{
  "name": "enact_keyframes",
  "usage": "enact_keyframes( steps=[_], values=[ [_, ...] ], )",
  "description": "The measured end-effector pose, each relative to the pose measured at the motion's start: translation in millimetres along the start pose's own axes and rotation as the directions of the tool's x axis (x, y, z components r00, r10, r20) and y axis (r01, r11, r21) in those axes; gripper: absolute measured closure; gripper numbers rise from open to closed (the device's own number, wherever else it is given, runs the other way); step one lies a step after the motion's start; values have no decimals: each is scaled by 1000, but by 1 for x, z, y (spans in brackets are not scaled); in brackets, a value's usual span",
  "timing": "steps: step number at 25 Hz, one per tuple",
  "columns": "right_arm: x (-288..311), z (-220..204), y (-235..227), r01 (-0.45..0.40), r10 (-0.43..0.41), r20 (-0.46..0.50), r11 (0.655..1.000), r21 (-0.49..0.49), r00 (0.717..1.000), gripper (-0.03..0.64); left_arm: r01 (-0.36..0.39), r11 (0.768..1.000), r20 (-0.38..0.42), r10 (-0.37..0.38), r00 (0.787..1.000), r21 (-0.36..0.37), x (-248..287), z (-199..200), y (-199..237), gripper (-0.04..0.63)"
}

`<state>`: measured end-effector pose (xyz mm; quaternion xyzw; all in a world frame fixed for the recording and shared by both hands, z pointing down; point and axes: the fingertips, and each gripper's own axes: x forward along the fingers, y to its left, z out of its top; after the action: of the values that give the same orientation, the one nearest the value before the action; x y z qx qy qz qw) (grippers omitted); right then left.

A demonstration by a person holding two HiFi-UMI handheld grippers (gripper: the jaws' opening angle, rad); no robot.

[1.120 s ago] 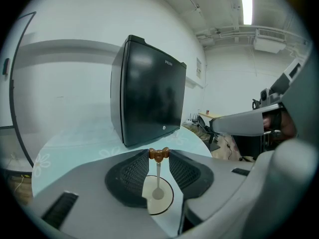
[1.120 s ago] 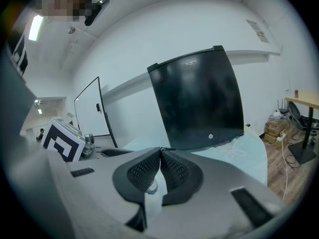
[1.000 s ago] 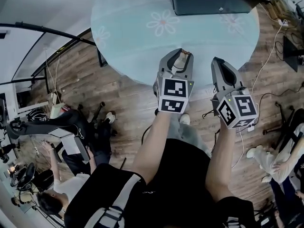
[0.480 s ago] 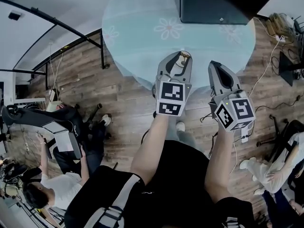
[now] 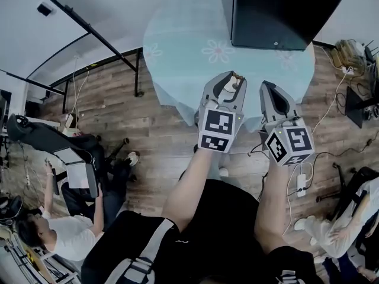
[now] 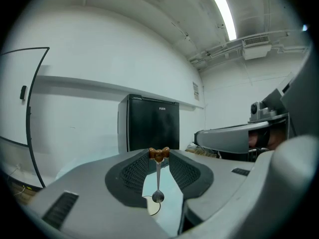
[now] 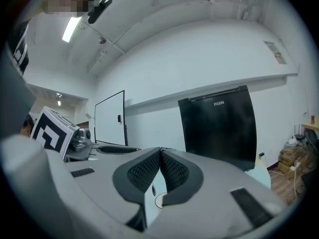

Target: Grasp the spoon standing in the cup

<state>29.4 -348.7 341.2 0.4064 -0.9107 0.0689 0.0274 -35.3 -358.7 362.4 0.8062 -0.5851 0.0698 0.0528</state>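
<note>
We see our left gripper (image 5: pixel 234 77) and right gripper (image 5: pixel 266 85) raised closer to the table (image 5: pixel 177 58). The left pinches the spoon (image 6: pixel 158 183) by its bow-topped end, bowl dangling at the table's edge. The right is closed and empty. The grasp seems done.

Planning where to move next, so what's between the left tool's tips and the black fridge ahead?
Only bare light-blue tablecloth; the head view shows nothing standing between the left tool, gripping the spoon, and the fridge.
</note>
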Motion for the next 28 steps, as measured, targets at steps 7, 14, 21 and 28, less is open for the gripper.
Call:
enact_keyframes(
  steps=[7,14,21,28],
  values=[
    [-6,23,9,-16,17,24,1000,-20,1000,612,-27,999,59,25,998,31,-17,32,-1,456],
    [-12,44,23,-68,69,74,997,-23,995,614,-51,997,90,46,995,53,-31,50,-4,456],
    [-12,49,32,-85,88,82,996,-37,993,612,-68,996,110,61,992,62,-40,59,-1,456],
    [-15,54,30,-84,87,95,996,-42,992,613,-70,995,110,63,992,66,-39,62,-3,456]
  ],
)
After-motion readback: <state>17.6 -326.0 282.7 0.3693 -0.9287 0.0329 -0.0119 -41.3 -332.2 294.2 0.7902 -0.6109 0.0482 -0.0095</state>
